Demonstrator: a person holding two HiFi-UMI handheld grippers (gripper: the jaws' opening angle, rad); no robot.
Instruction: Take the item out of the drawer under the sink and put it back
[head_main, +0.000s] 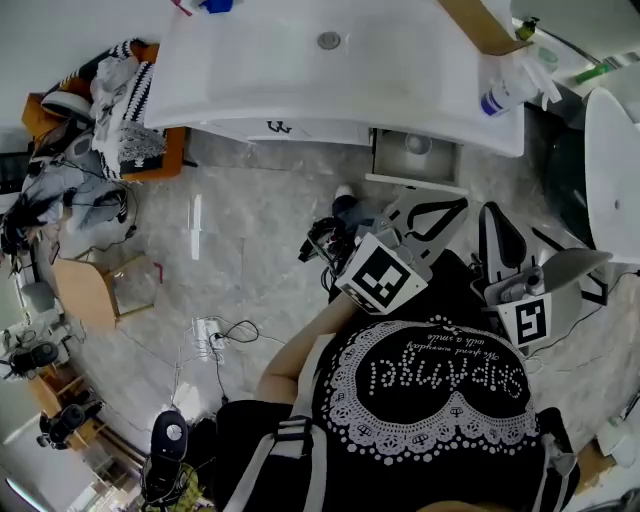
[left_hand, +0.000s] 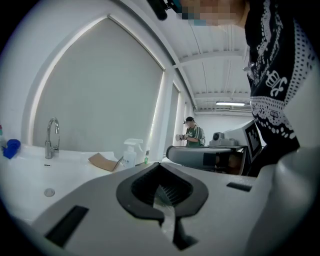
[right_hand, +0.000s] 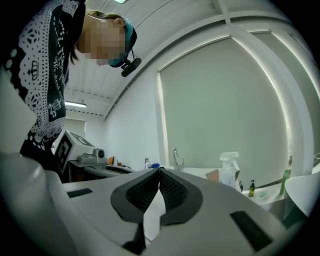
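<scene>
The drawer (head_main: 410, 180) under the white sink counter (head_main: 260, 70) stands pulled out, with a small round thing (head_main: 418, 143) showing inside. My left gripper (head_main: 458, 205) hovers just in front of the drawer, and its jaws meet at the tips (left_hand: 159, 166). A thin translucent film (left_hand: 164, 213) is pinched between its pads. My right gripper (head_main: 490, 208) is held beside it to the right, shut (right_hand: 159, 167), with nothing between its pads. Both grippers point roughly level towards the sink.
A spray bottle (head_main: 505, 95) and a piece of cardboard (head_main: 480, 25) lie on the counter's right end, and a faucet (left_hand: 51, 135) stands at the basin. Clothes and a basket (head_main: 110, 100) crowd the left. A power strip with cables (head_main: 205, 335) lies on the floor. Another person (left_hand: 192, 134) stands far off.
</scene>
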